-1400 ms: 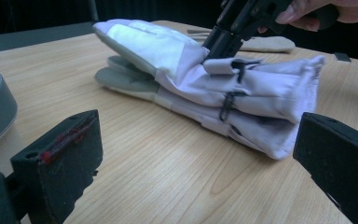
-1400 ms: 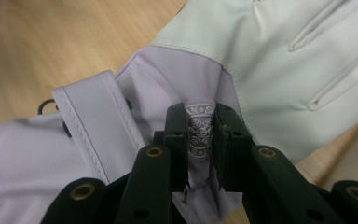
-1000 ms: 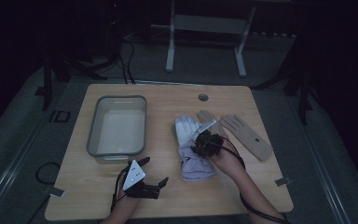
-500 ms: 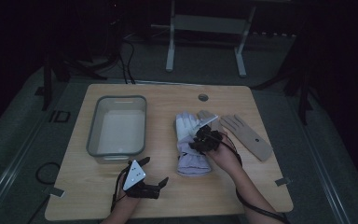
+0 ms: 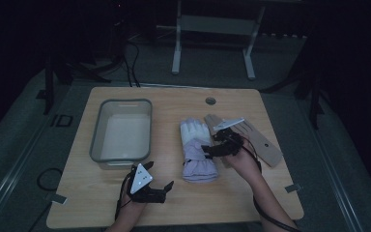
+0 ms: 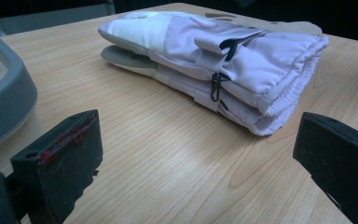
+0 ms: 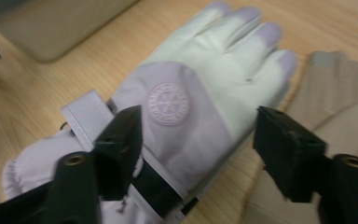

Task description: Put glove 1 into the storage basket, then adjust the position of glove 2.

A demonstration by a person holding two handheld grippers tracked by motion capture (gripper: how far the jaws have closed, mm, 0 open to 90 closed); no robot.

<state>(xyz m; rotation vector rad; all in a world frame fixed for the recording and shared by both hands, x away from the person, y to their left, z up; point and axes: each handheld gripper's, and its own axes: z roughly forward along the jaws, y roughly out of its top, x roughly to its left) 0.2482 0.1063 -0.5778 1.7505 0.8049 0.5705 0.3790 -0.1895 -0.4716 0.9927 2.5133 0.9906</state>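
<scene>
The right tool is seen above the lilac glove, its jaws just opened and gripping nothing; the left tool is held apart, glove ahead

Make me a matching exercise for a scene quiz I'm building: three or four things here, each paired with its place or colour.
1 tub
2 lilac gloves
3 tan glove
4 left gripper

a stacked at mid-table
b near the front edge, jaws open
c grey-rimmed, on the table's left
d flat, right of the stack

Pairs: 1-c, 2-a, 3-d, 4-b
</scene>
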